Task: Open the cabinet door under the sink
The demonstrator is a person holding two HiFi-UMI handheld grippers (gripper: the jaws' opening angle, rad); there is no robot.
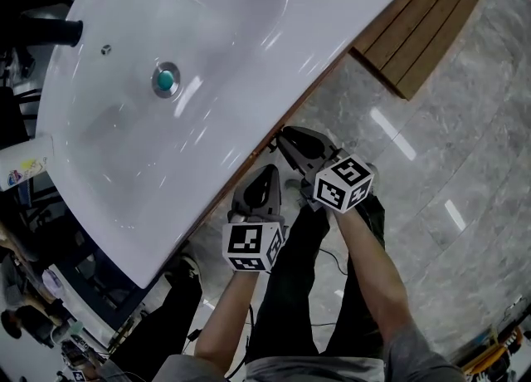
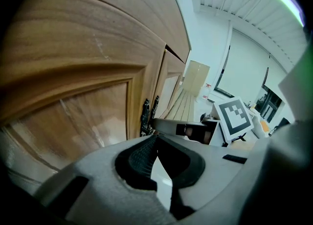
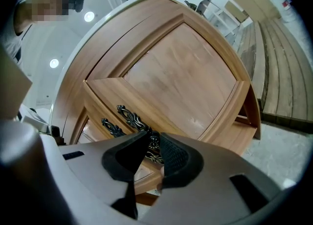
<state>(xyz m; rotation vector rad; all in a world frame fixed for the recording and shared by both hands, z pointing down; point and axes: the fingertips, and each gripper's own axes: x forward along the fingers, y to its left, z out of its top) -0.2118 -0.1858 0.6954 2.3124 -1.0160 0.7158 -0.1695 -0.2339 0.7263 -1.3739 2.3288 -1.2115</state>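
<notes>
A: Right tool (image 3: pixel 153 143), status?

B: Pads clamped on the dark ornate handle (image 3: pixel 131 118) of the cabinet door (image 3: pixel 186 77). The metal scrollwork sits pinched between the two ribbed faces.

A: Left tool (image 2: pixel 156 141)?

B: Pads meet at the tips with nothing between them. It hangs just beside the right one, close in front of the wood and touching nothing.

A: Where is the door?

B: Directly under the white sink (image 1: pixel 249 7), below its front rim. It has a warm wood frame round a lighter inset panel. Seen from the right tool, its handle edge stands a little proud of the neighbouring door (image 3: pixel 90 132), so it looks slightly ajar. I cannot say by how much.

A: Second handle?

B: Yes, a matching one (image 3: pixel 111 127) on that neighbour, just beside the gripped one. The left tool's camera shows both as a dark pair at the seam between the doors, with the right tool's marker cube (image 2: pixel 235 117) near them.

A: Further out?

B: From the head camera, the basin has a teal drain plug (image 1: pixel 166 80) and a black faucet (image 1: pixel 51 31) at its far side. Both forearms reach down past the rim, and dark trousers show below them. The floor (image 1: pixel 473 148) is grey marbled tile with glare streaks. A slatted wooden platform (image 1: pixel 431 15) lies beyond the sink's corner.
</notes>
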